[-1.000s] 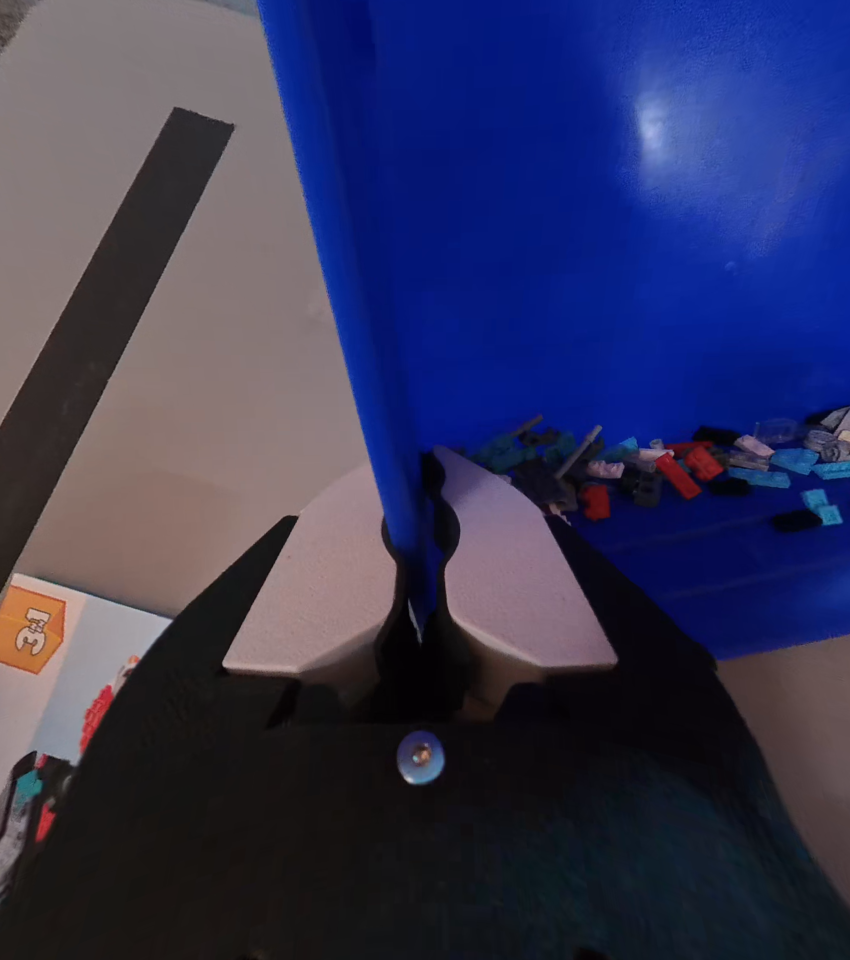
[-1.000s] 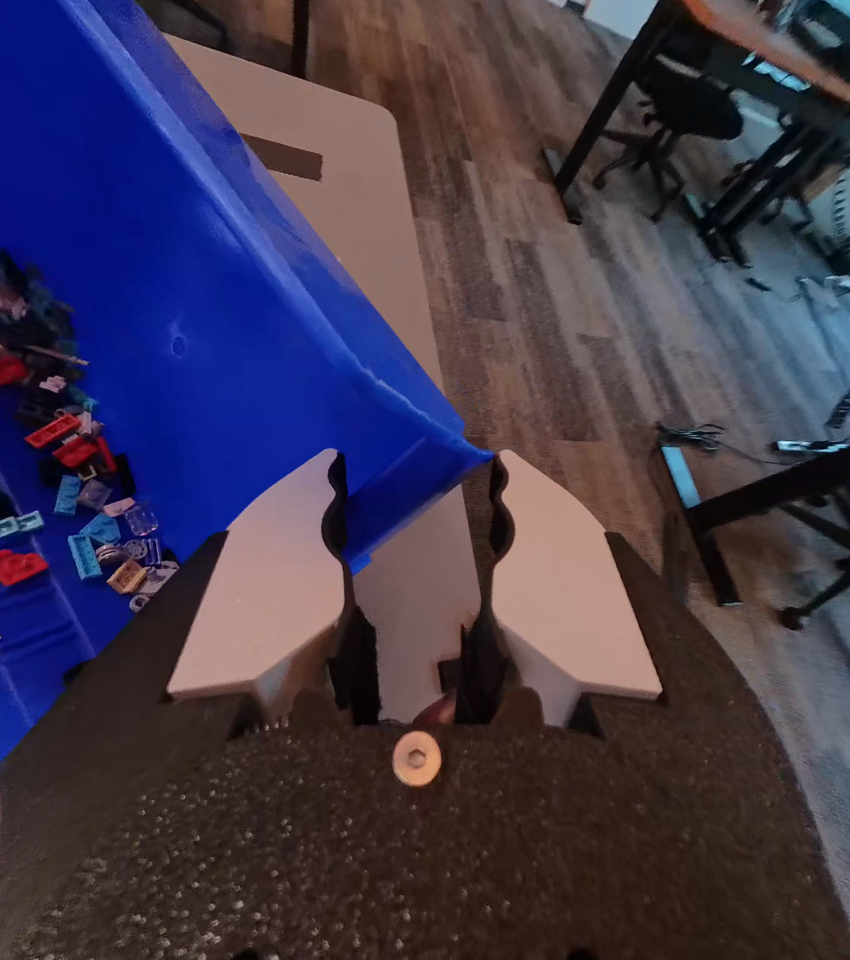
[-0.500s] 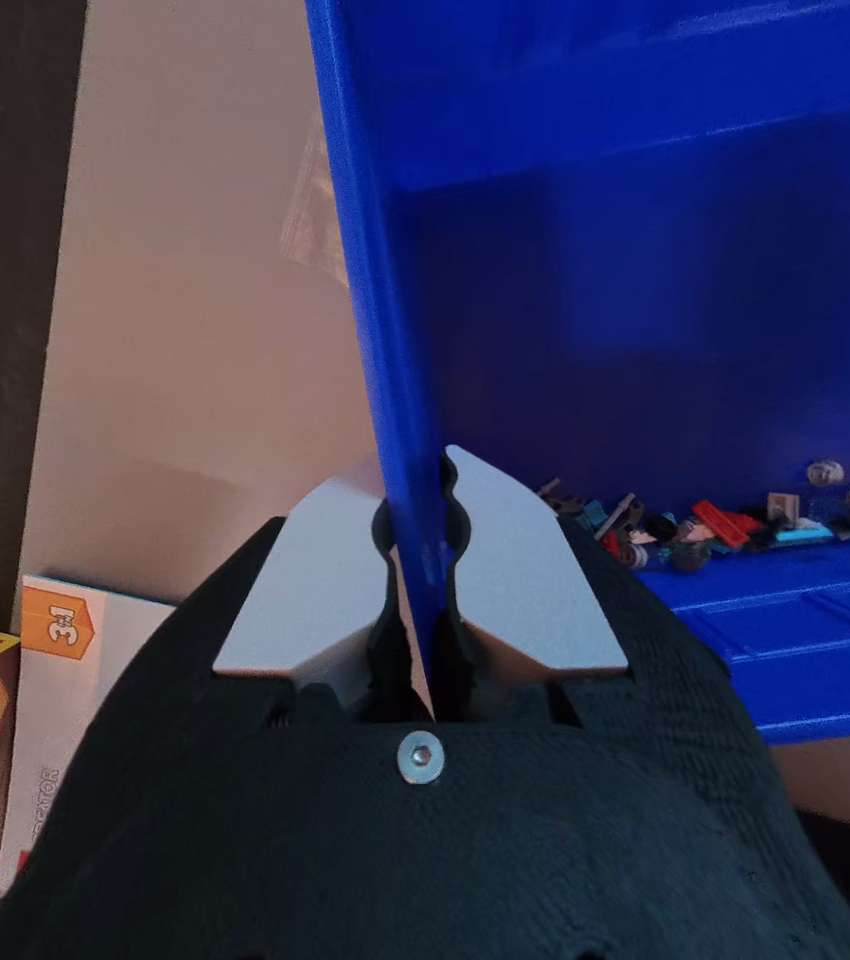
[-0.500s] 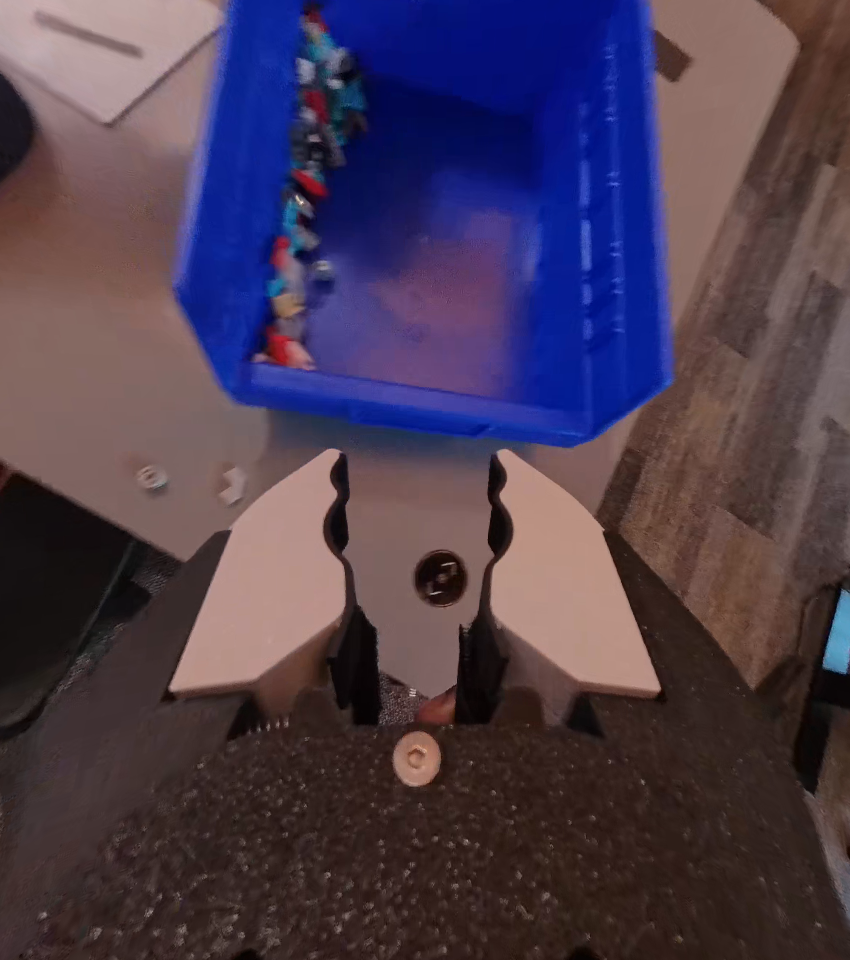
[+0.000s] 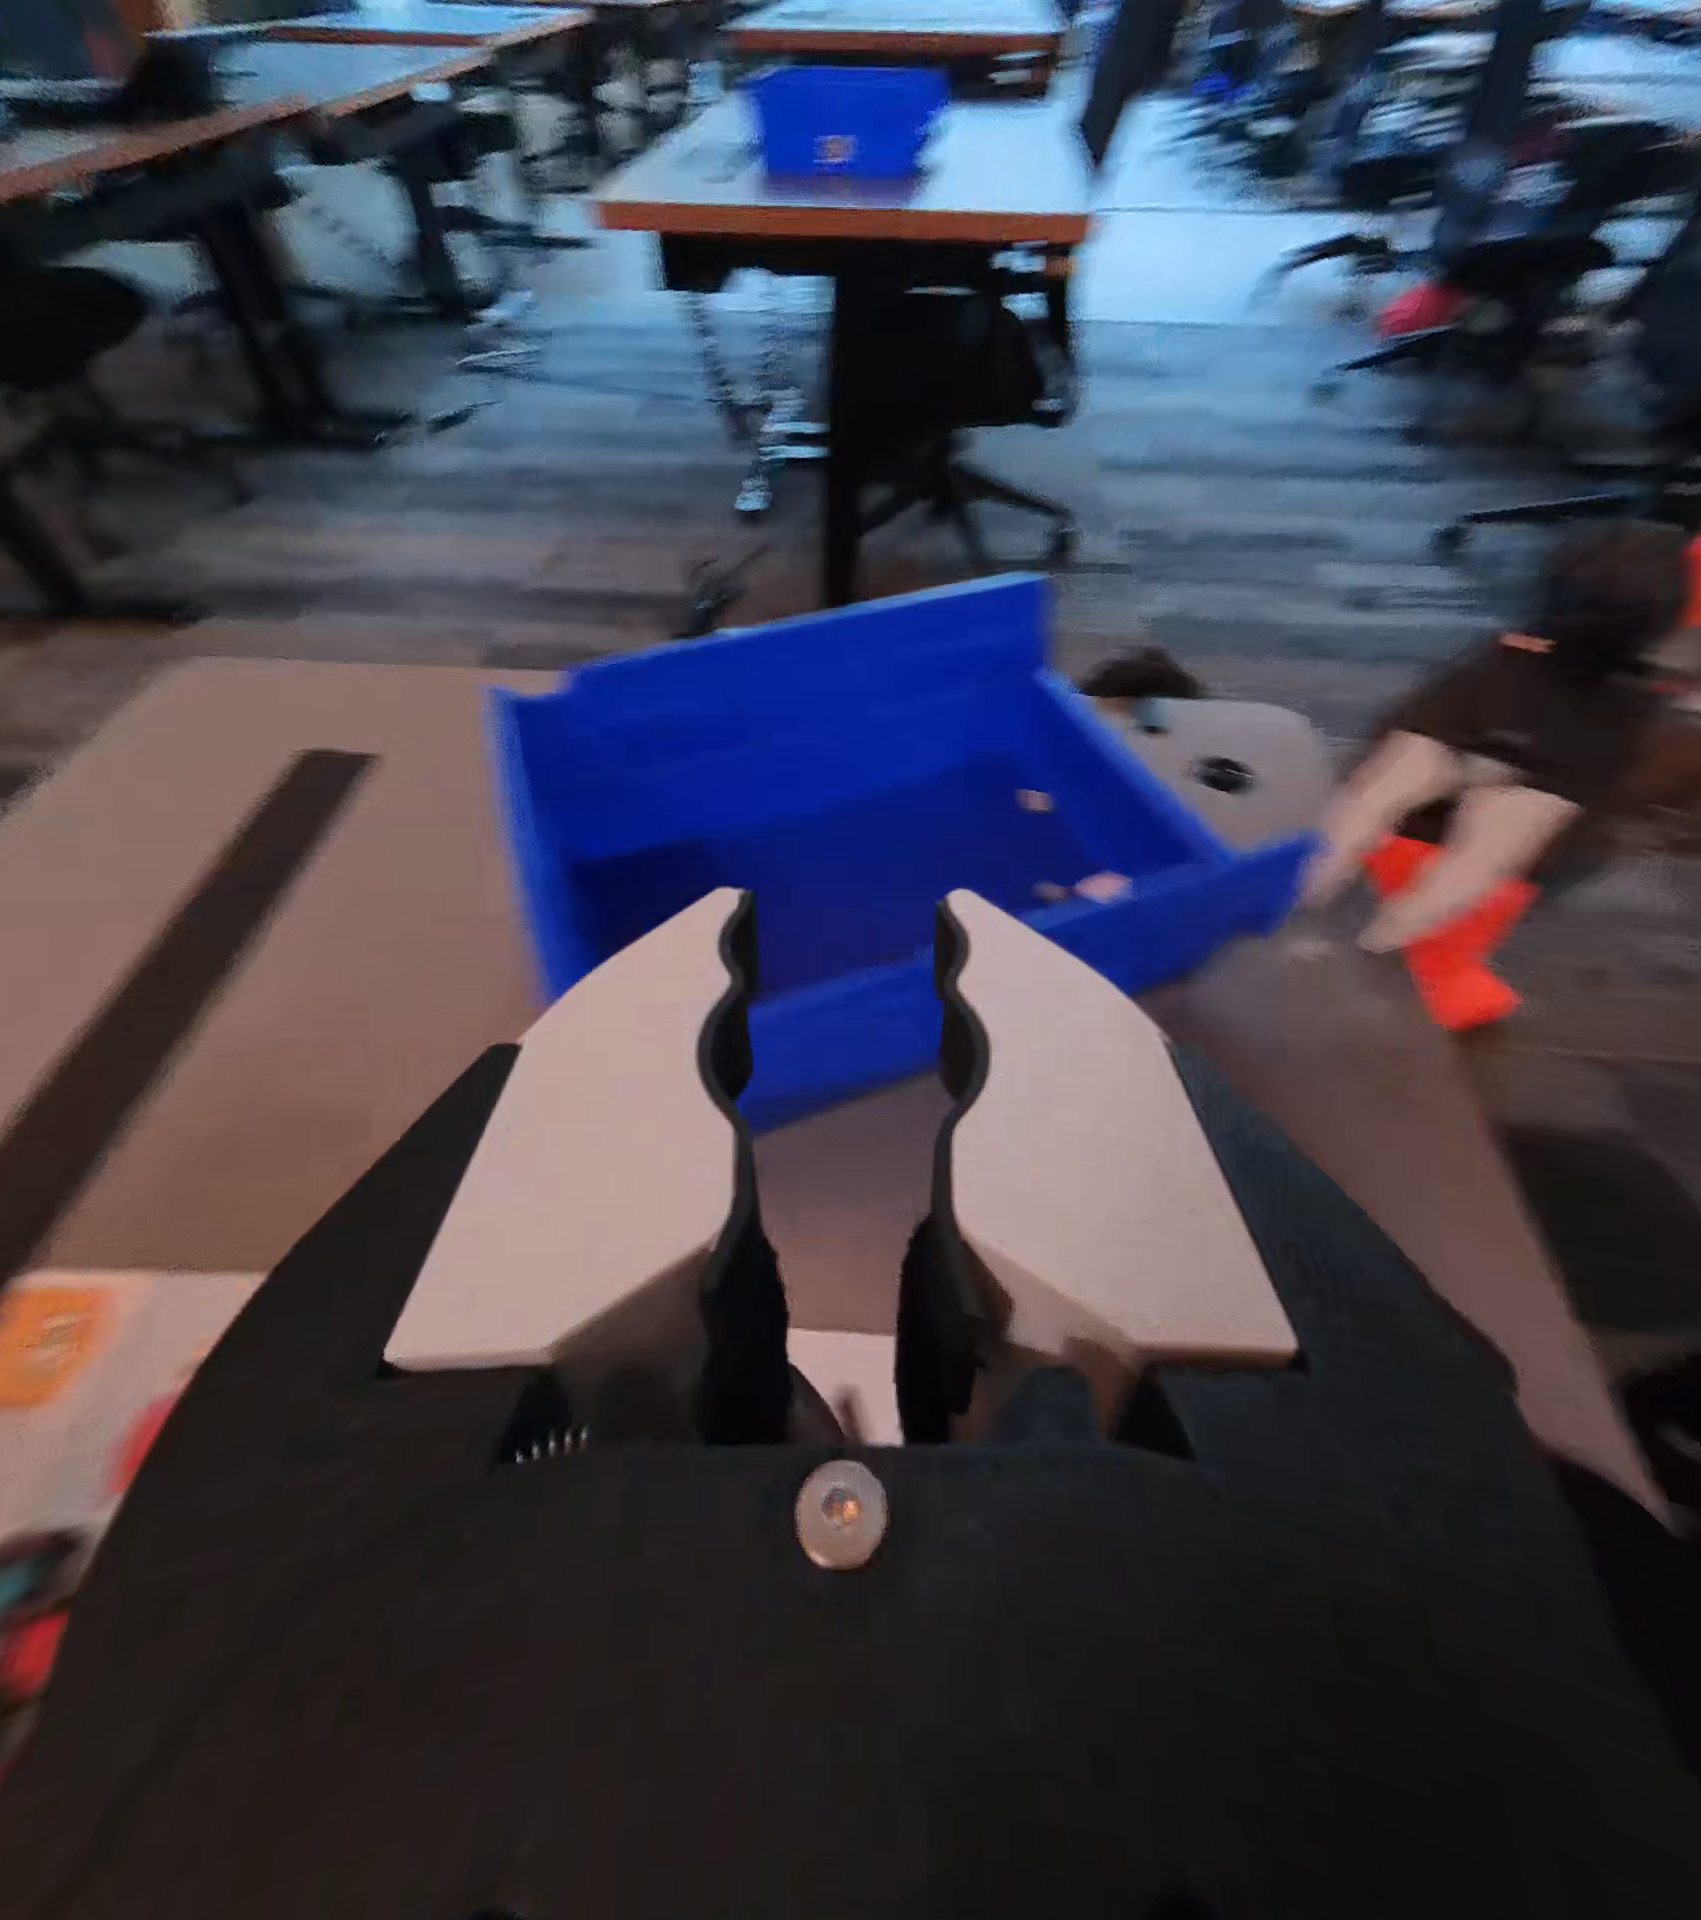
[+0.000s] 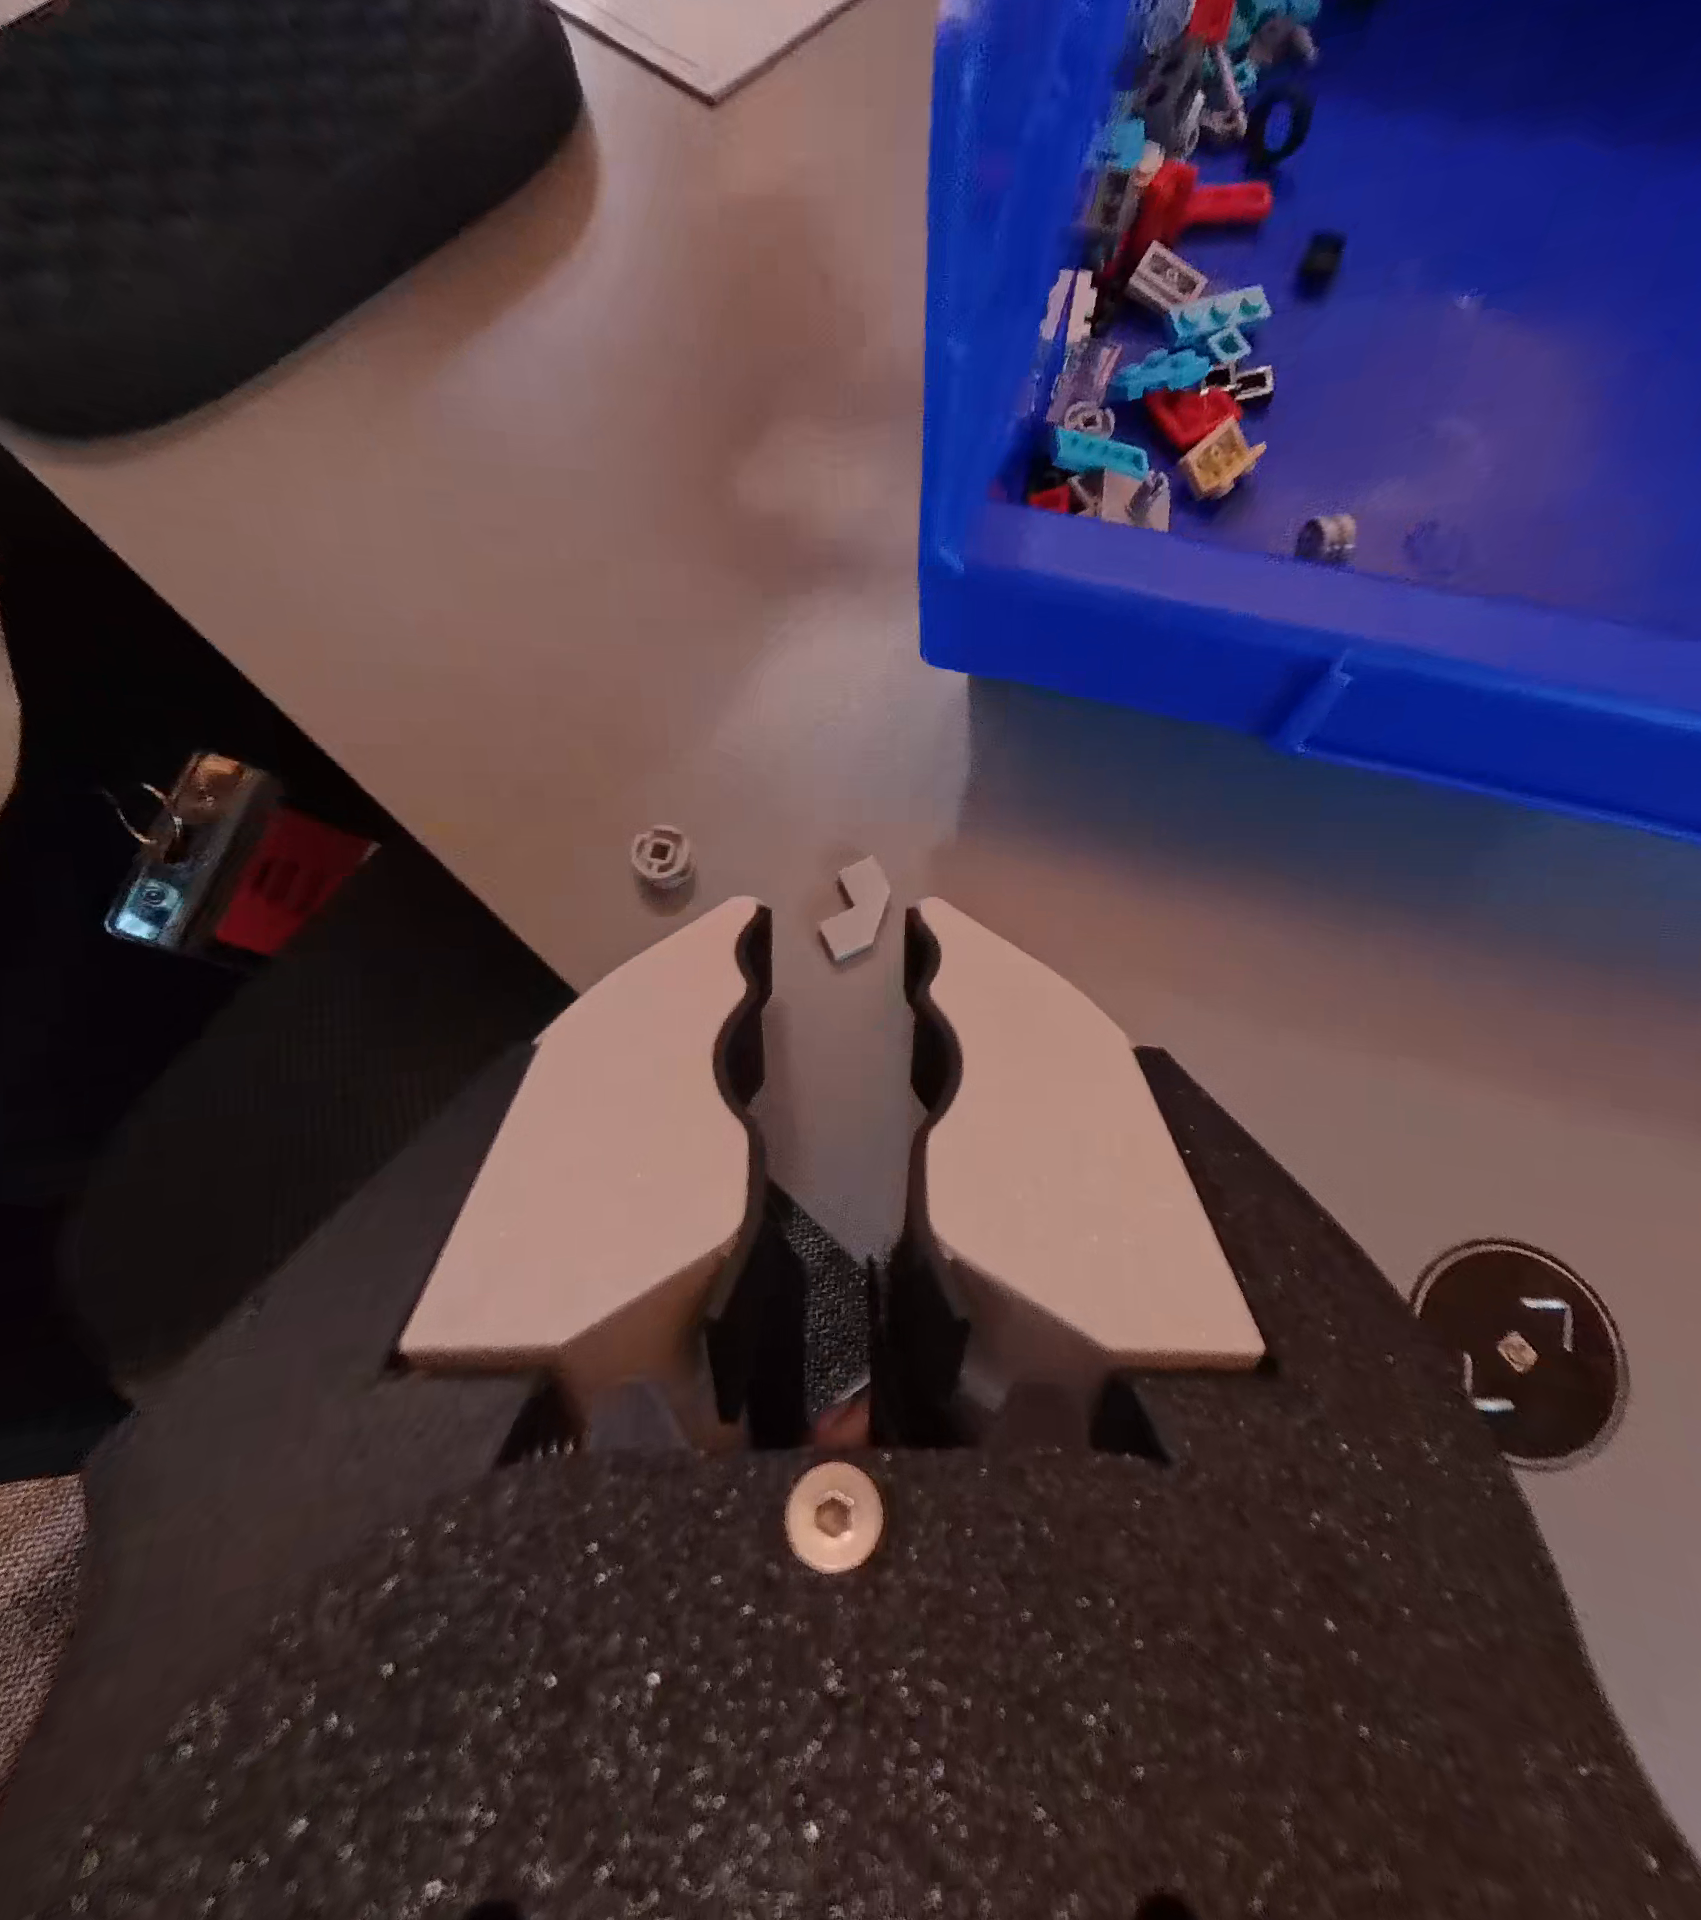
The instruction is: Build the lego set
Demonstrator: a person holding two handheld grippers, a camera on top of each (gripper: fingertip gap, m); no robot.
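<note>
Your right hand-held gripper [image 6: 835, 914]: one, jaws parted by a moderate gap, gripping nothing, poised over the desk [image 6: 534, 499]. Loose lego on the desk: two pieces, one angled grey plate [image 6: 856, 909] just ahead of the fingertips and between them, one round grey stud [image 6: 663, 857] just to its left. Blue bin [image 6: 1345, 665]: one, well beyond, holding a heap of small lego pieces [image 6: 1152, 312] along its left wall.

Your left hand-held gripper [image 5: 838, 914]: one, jaws likewise apart, empty, touching nothing. Instruction booklet [image 5: 46, 1382]: one, lower left, blurred. Black tape strip [image 5: 119, 1049]: one.
</note>
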